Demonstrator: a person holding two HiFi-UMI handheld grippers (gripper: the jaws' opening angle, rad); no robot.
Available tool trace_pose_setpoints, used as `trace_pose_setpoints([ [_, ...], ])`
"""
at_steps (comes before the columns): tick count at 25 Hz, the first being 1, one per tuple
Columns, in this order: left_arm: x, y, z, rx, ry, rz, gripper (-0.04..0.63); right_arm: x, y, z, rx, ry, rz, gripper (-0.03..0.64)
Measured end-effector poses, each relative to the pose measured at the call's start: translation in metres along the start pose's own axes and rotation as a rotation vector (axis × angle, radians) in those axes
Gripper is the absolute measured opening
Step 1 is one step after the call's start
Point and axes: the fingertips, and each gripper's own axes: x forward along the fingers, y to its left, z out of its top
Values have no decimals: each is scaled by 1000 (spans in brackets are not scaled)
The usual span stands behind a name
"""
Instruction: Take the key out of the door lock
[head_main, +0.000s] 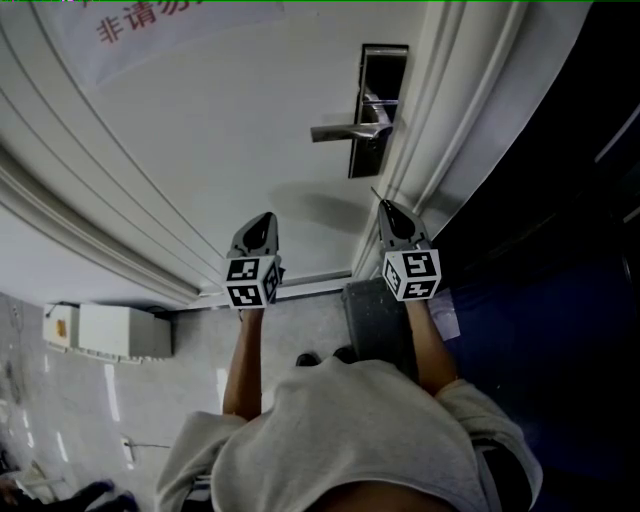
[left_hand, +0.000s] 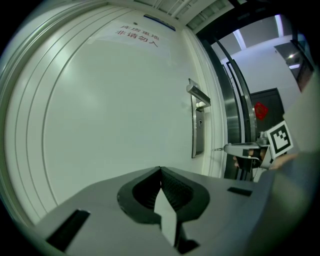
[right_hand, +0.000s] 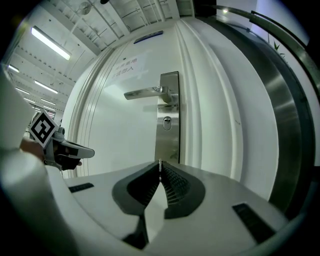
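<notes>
Since the right gripper (head_main: 385, 207) pinches the key (right_hand: 159, 164) clear of the lock plate (right_hand: 167, 131), removal seems done; the left gripper (left_hand: 160, 171) is closed on nothing.

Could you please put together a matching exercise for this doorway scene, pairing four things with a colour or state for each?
Things:
1. door handle
2. notice on the door
3. left gripper
4. right gripper

Colours or states:
A. shut on the thin key
B. printed with red characters
C. silver metal
D. shut, with nothing between the jaws

Pairs: 1-C, 2-B, 3-D, 4-A
</notes>
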Motion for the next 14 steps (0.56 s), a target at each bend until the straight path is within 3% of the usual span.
trace_pose_setpoints([
  [14, 4, 5, -4, 9, 8, 0, 18, 8, 3, 2, -22, 6, 12, 29],
])
